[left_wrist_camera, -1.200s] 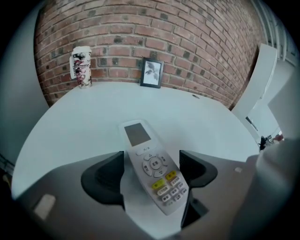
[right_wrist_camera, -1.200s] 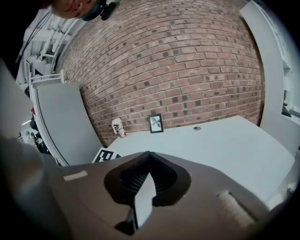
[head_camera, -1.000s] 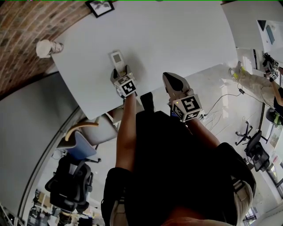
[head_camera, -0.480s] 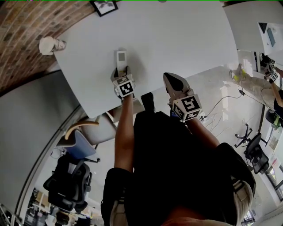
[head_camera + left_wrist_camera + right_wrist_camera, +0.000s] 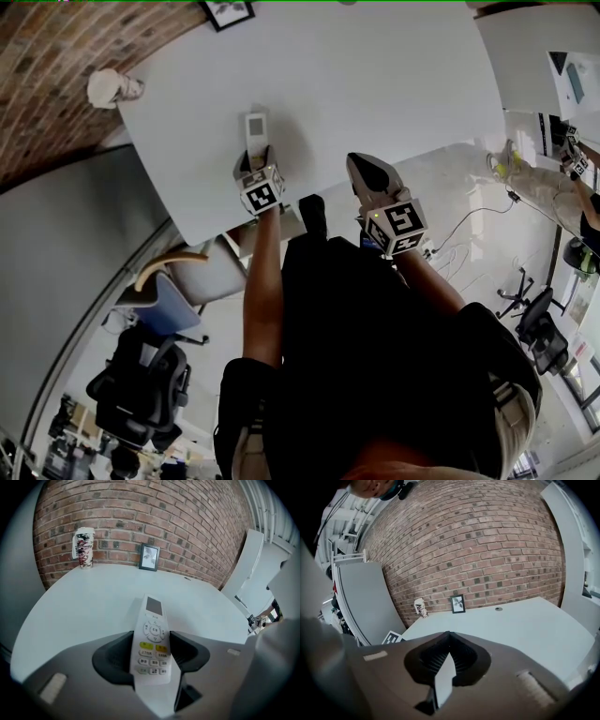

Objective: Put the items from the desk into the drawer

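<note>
Left gripper (image 5: pixel 150 643) jaws, just closed in, pinch the remote (image 5: pixel 153 613) by its lower half.

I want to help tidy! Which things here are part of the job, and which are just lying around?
Job: remote, which the left gripper has just closed on; desk; maybe the cup and picture frame on it.
Lying around: black office chair; grey chair.

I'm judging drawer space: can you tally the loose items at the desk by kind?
Remote: 1
Cup: 1
Picture frame: 1
Total: 3
</note>
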{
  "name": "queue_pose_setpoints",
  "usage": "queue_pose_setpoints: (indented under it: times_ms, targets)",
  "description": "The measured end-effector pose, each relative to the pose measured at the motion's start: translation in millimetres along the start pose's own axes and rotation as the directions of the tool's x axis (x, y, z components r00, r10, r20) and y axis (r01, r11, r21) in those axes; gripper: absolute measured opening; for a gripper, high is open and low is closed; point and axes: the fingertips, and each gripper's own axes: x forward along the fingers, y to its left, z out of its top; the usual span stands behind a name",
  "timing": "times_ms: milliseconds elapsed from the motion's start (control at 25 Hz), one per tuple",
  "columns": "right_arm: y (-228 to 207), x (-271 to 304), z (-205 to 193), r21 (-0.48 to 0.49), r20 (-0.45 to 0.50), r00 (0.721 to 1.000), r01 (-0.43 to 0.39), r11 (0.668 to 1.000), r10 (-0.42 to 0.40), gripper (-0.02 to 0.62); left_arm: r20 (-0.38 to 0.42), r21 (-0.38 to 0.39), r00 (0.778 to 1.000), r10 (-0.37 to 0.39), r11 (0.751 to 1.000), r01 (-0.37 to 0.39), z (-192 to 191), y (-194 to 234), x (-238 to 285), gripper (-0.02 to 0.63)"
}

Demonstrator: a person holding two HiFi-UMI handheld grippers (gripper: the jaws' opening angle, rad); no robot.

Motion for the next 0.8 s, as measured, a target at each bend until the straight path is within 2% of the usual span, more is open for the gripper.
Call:
queue_pose_setpoints:
  times_ms: [400,800]
  targets:
    - [16,-30,-8,-0.024,0.034,0.999,-0.021,0.999,0.022,0.004,0.085,0.006,0.996,-0.030,1.000,0.030,1,-17,-48,0.252]
    - [46,-82,-34,-0.066,0.073,0.996,-0.054,0.996,0.059,0.004,0.192,0.021,0.980,-0.049,0.999,0.046,-13,-31,-124,0.252]
